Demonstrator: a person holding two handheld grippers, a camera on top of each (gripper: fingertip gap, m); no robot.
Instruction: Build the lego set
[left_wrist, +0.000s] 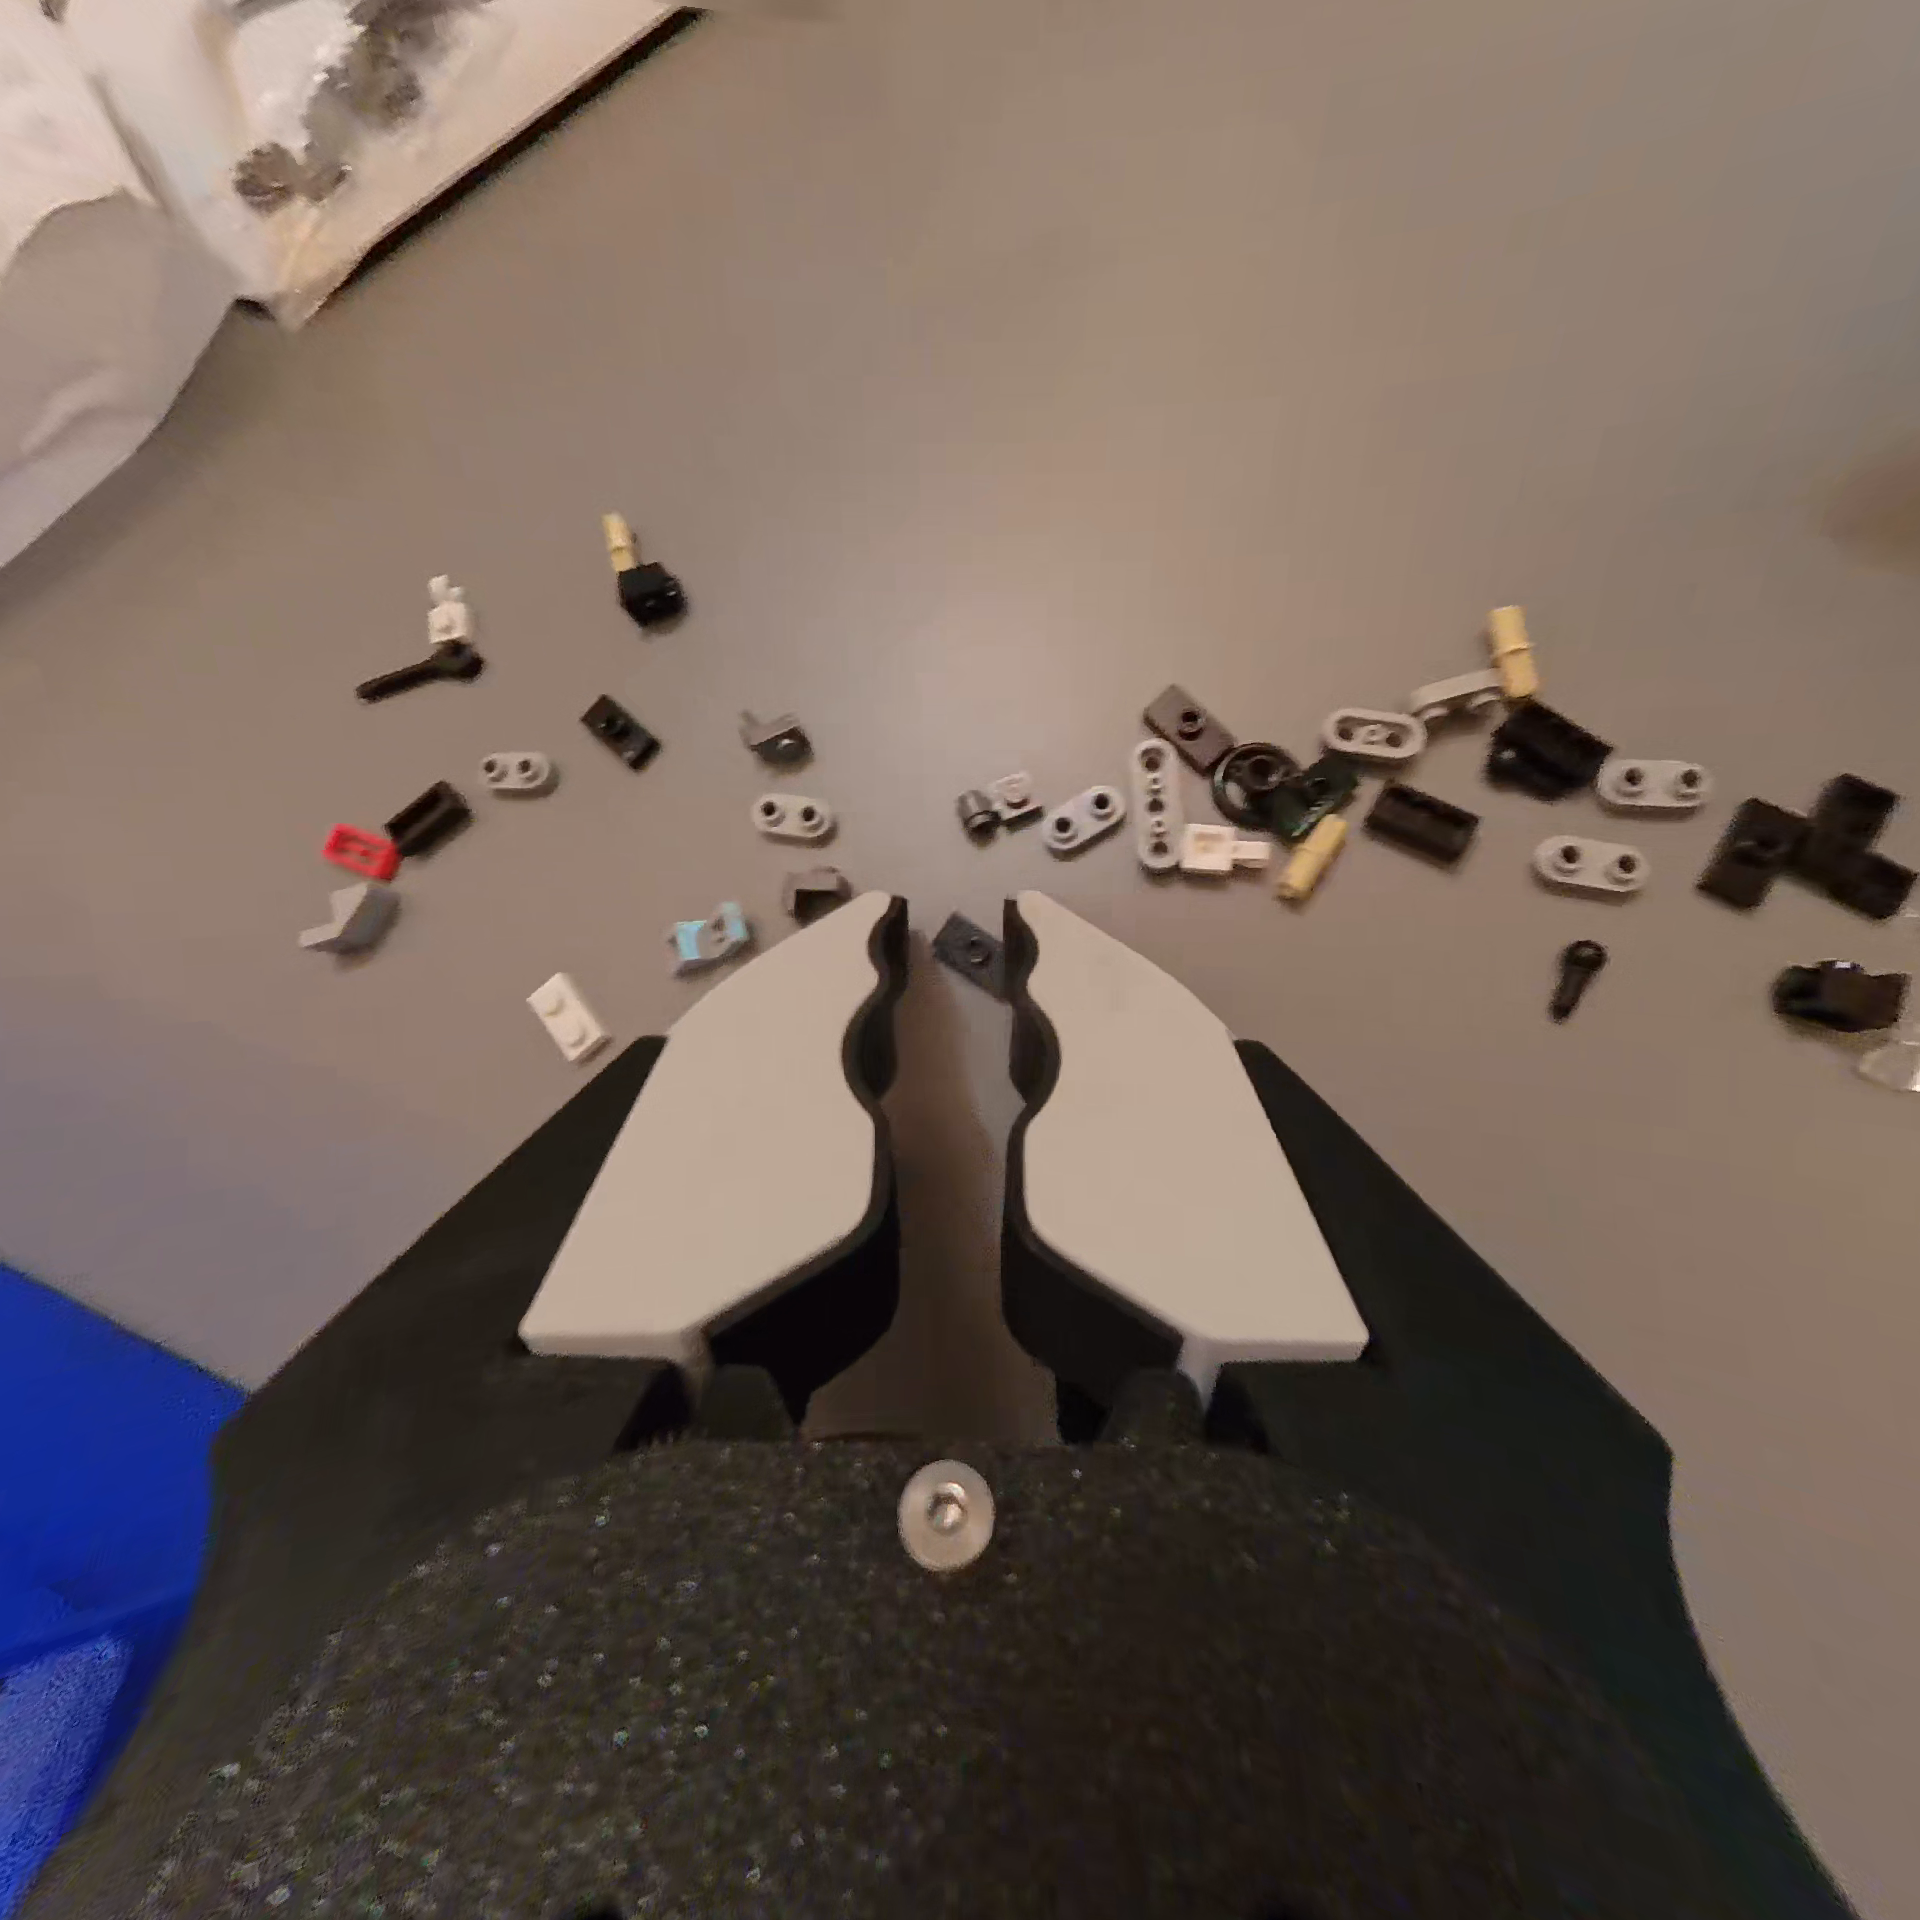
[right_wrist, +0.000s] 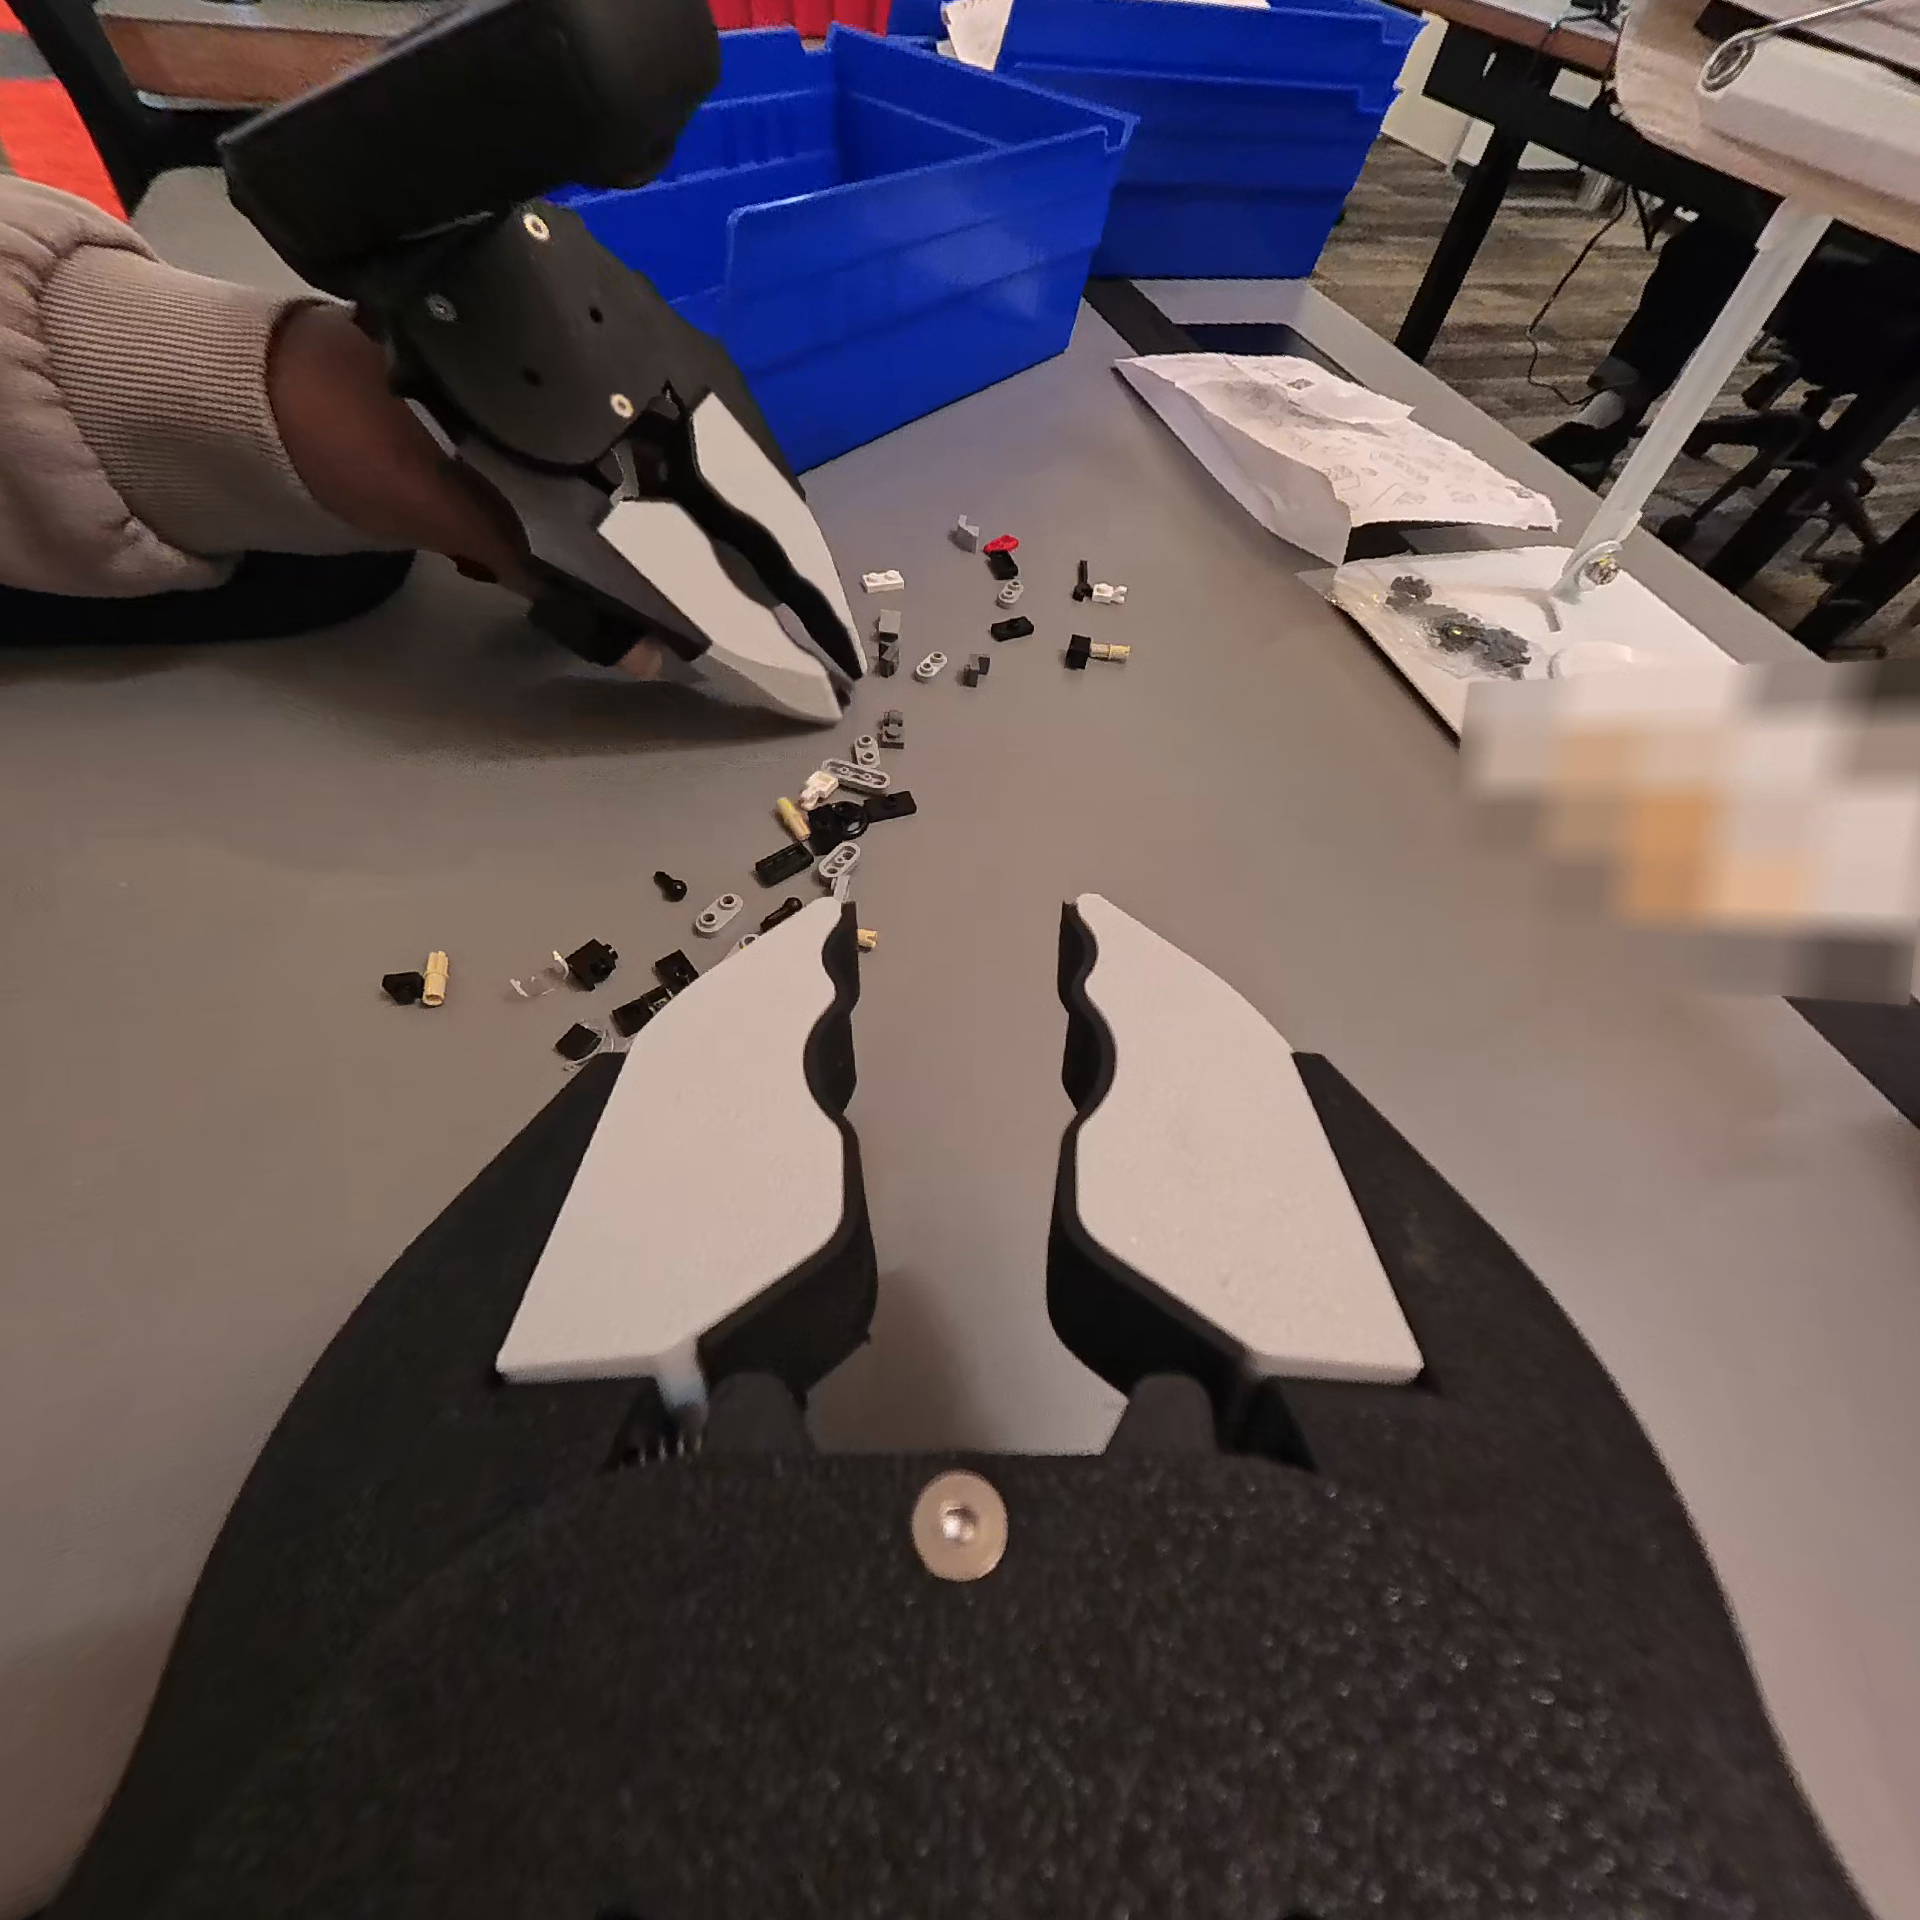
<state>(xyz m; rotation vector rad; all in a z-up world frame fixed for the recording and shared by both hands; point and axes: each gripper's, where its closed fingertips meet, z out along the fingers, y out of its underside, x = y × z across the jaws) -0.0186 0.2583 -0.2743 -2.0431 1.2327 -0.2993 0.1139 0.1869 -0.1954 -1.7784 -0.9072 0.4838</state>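
Several small loose lego pieces lie scattered on the grey table (left_wrist: 1039, 416): grey two-hole links, black plates, tan pins, a red piece (left_wrist: 358, 850), a white plate (left_wrist: 566, 1016) and a black T-shaped assembly (left_wrist: 1813, 857). My left gripper (left_wrist: 956, 914) is low over the table and slightly open. A small dark plate (left_wrist: 968, 948) lies between its tips, with a gap on its left side. In the right wrist view the left gripper (right_wrist: 850, 691) points down at the pile (right_wrist: 831, 810). My right gripper (right_wrist: 958, 914) is open and empty, just short of the nearest pieces.
Blue bins (right_wrist: 904, 239) stand at the table's far end, and one shows at the lower left of the left wrist view (left_wrist: 83, 1455). An instruction sheet (right_wrist: 1340, 436) and a clear bag of parts (right_wrist: 1455, 623) lie at the right edge. A person's sleeved hand (right_wrist: 125, 416) holds the left gripper. Across from one pair of fingers to the other is roughly 15 cm. Between my left fingertips and the red piece (left_wrist: 358, 850) there is roughly 12 cm. It is also in sight in the right wrist view (right_wrist: 1000, 541).
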